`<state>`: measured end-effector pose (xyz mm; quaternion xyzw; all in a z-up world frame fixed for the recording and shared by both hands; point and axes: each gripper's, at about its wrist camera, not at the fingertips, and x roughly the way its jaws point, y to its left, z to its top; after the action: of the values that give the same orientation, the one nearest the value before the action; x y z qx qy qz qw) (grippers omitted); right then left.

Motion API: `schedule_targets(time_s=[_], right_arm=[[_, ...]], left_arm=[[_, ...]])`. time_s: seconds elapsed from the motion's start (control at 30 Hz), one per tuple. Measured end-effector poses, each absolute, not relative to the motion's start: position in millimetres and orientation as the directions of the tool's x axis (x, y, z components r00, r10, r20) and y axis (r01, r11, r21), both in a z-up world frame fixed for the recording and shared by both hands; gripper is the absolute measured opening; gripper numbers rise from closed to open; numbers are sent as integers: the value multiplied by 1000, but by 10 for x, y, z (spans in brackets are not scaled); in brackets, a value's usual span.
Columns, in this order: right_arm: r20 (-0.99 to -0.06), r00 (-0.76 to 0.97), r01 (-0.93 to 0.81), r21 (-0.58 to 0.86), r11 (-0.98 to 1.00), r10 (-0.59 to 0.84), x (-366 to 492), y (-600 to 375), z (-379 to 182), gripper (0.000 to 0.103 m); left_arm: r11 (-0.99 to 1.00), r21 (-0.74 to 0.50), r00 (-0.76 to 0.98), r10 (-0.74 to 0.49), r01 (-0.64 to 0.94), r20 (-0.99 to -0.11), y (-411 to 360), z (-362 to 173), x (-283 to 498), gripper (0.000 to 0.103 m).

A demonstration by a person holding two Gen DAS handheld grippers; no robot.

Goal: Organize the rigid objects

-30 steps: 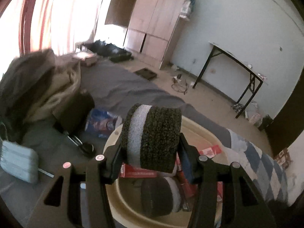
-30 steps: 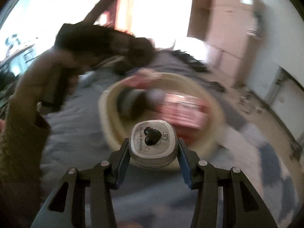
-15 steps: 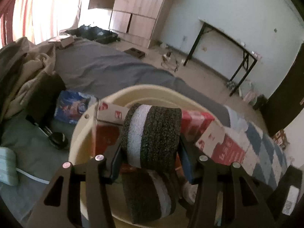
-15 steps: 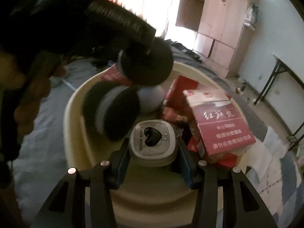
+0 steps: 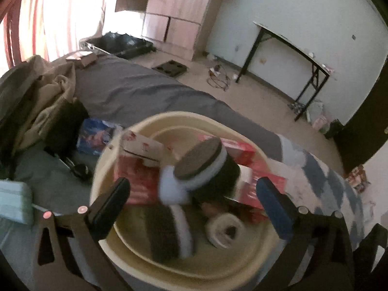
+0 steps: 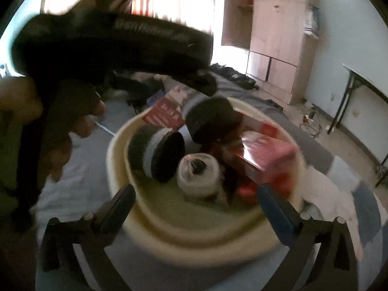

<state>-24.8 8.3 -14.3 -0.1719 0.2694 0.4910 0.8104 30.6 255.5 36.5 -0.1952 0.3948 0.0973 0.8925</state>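
Observation:
A cream basin [image 5: 184, 118] [image 6: 116, 150] on the bed holds red boxes [image 5: 138, 184] [image 6: 266, 155]. Two black-and-white cookie-shaped pieces are in it. One [image 5: 201, 167] [image 6: 211, 121] lies tilted on the boxes, the other [image 5: 169, 232] [image 6: 160, 155] near the front wall. Beside them sits a white round tin with a dark heart [image 5: 225, 228] [image 6: 197, 172]. My left gripper [image 5: 194, 206] hangs over the basin, its jaws opening wide, and its pads press on nothing. My right gripper [image 6: 196, 209] is likewise opening above the tin, apart from it. The left gripper's dark body [image 6: 109, 41] and a hand [image 6: 72, 121] fill the right view's upper left.
The basin rests on a grey bed sheet [image 5: 135, 89]. A pile of clothes [image 5: 41, 101], a blue packet [image 5: 97, 135] and a pale green case [image 5: 14, 203] lie left of it. A black folding table [image 5: 291, 55], a wardrobe [image 5: 179, 12] and floor clutter [image 5: 169, 68] stand beyond.
Both grippers have opened. The cookie-shaped piece left the left jaws and landed tilted in the basin. The tin dropped from the right jaws into the basin beside the other piece.

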Motion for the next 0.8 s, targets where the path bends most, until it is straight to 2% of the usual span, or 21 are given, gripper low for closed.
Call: schedule_targets(time_s=[0.13,0.27,0.43,0.53,0.67,0.73,0.8], right_arm=[[-583,426,-856,-14,517,691,-189,-659,-83,103],[-633,419,-838,5,545,651,85,-1085,-291,103],[-693,386,-833,23,554,610,397,-1003,-582,103],[-716,363,-834,36,551,596,465,-862,-693,103],[-723,362,-828,40,559,588,483,-789,-753,103],[-726,367,-827,33,562,582,493,-780,-753,103],[-722,425,-816,-43,577,547,495,-751,-729,103]], left_arm=[[919,-240,665,31,-312,-746,2323,463,364,103],[920,-244,675,31,-308,-737,2018,588,466,103],[937,-105,659,152,-333,-737,1354,605,356,103],[952,-66,671,160,-298,-724,1049,283,-86,103],[932,-78,651,185,-353,-736,1018,-167,-477,103],[939,-32,617,198,-342,-762,961,-410,-569,103],[946,5,568,199,-324,-798,886,-653,-534,103]])
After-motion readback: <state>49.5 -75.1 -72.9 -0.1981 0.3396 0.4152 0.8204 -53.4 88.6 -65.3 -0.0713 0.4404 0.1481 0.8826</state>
